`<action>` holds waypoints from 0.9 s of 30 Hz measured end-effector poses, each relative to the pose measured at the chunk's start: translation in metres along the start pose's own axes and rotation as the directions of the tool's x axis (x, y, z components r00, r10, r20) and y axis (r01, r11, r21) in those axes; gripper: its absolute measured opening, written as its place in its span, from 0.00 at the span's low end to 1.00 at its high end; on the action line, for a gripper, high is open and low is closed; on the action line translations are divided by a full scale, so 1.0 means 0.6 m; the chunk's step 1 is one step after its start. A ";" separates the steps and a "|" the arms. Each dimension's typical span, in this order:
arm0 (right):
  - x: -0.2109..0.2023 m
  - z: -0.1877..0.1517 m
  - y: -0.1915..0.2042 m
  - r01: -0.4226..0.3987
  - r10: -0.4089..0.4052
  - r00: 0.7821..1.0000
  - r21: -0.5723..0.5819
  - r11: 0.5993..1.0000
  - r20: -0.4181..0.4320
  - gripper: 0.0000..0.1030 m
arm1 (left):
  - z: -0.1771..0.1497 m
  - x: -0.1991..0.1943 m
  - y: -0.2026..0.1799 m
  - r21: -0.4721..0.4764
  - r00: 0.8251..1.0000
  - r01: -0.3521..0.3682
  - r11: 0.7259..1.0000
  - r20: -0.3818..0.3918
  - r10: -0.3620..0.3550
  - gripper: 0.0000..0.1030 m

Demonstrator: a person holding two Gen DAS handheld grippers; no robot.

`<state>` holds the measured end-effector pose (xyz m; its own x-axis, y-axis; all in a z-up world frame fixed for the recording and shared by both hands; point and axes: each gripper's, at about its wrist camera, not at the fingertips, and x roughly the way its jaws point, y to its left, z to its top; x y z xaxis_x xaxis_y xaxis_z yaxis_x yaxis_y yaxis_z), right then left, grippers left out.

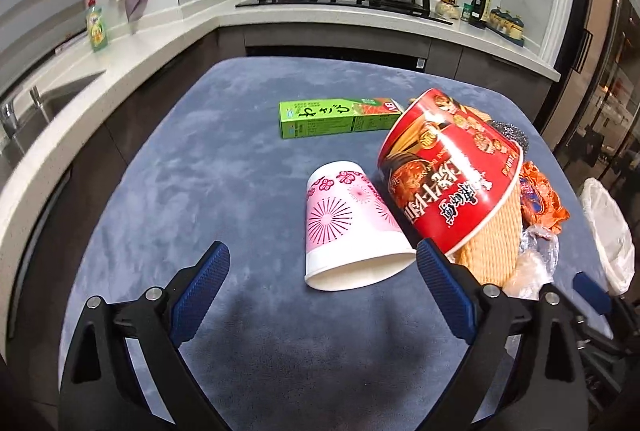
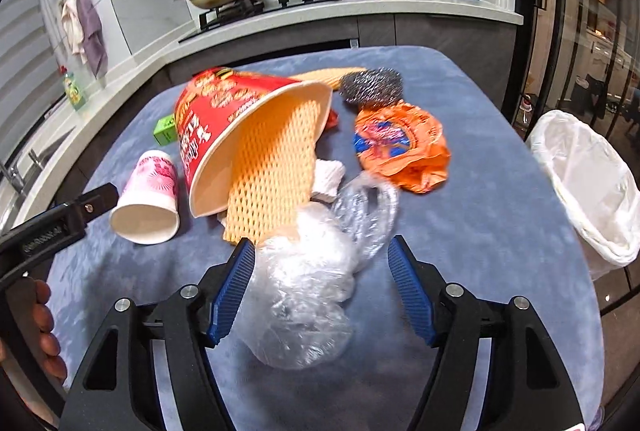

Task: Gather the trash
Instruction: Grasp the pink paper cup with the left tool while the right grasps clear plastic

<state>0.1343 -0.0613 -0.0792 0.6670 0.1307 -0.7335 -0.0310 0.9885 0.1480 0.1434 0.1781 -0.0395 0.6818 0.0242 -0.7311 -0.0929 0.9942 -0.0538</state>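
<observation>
While our left hand-held gripper (image 1: 322, 265) gapes empty by the paper cup (image 1: 352, 227), only the right view shows our right hand-held gripper (image 2: 322, 255) spread around the clear plastic bag (image 2: 308, 279).

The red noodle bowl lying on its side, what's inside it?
An orange foam net sleeve sticks out of the red noodle bowl, reaching past its rim onto the cloth. The net covers the bowl's bottom, so anything deeper inside cannot be seen.
</observation>
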 end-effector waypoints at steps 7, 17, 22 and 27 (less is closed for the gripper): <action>0.035 -0.002 0.007 0.022 -0.022 0.999 0.003 1.000 -0.028 0.70 | 0.006 0.016 0.002 -0.031 1.000 0.024 0.999 -0.002 -0.024 0.90; 0.066 -0.010 0.009 0.002 0.000 0.998 0.030 1.000 -0.065 0.70 | 0.008 0.082 -0.007 -0.047 0.997 0.025 0.999 -0.073 -0.028 0.90; 0.071 -0.013 0.004 -0.007 0.010 0.997 0.039 0.999 -0.073 0.68 | 0.006 0.101 -0.007 -0.053 0.995 0.036 0.998 -0.096 -0.041 0.89; 0.067 -0.012 0.007 -0.035 0.036 0.997 0.020 0.999 -0.074 0.49 | 0.005 0.105 -0.006 -0.053 0.989 0.095 0.994 -0.113 -0.100 0.63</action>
<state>0.1553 -0.0511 -0.1129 0.6084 0.1716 -0.7749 -0.0396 0.9817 0.1864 0.1888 0.1763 -0.0834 0.6015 -0.0877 -0.7941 -0.0663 0.9851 -0.1590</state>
